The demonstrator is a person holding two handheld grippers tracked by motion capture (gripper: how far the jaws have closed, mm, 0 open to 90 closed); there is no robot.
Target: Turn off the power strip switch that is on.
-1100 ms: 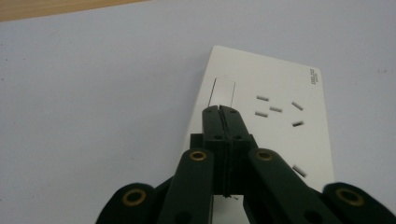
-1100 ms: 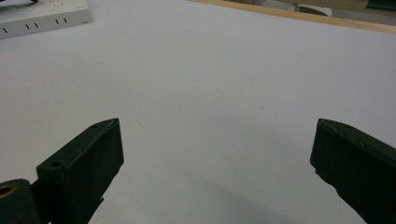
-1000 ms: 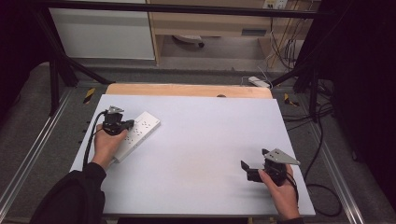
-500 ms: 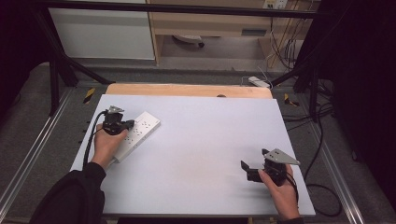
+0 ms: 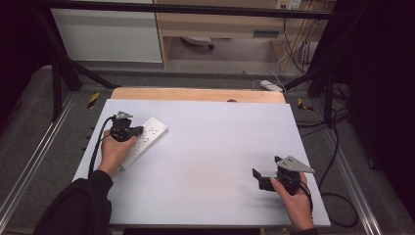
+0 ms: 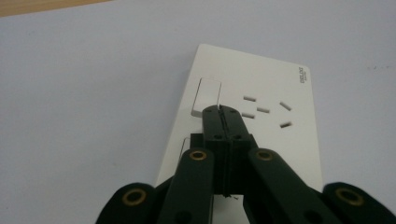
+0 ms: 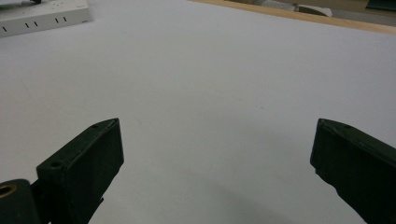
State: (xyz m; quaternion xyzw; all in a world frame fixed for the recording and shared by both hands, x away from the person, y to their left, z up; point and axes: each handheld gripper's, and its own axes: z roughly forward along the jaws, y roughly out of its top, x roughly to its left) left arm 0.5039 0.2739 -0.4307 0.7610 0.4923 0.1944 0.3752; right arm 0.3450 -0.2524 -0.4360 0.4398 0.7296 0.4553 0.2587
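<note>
A white power strip (image 5: 145, 138) lies at the table's left, with rocker switches and socket holes on top (image 6: 261, 112). My left gripper (image 5: 138, 130) is shut, nothing between its jaws, and its tip (image 6: 223, 112) sits over the strip beside a white rocker switch (image 6: 206, 96); whether it touches I cannot tell. My right gripper (image 5: 266, 173) rests low over the bare tabletop at the front right, jaws wide open (image 7: 215, 154) and empty. The strip's end (image 7: 44, 16) appears far off in the right gripper view.
The white tabletop (image 5: 210, 147) ends in a wooden strip (image 5: 195, 94) at the far edge. Cables (image 5: 337, 196) trail off the right side. A white cabinet (image 5: 107, 34) and a shelf stand beyond the table.
</note>
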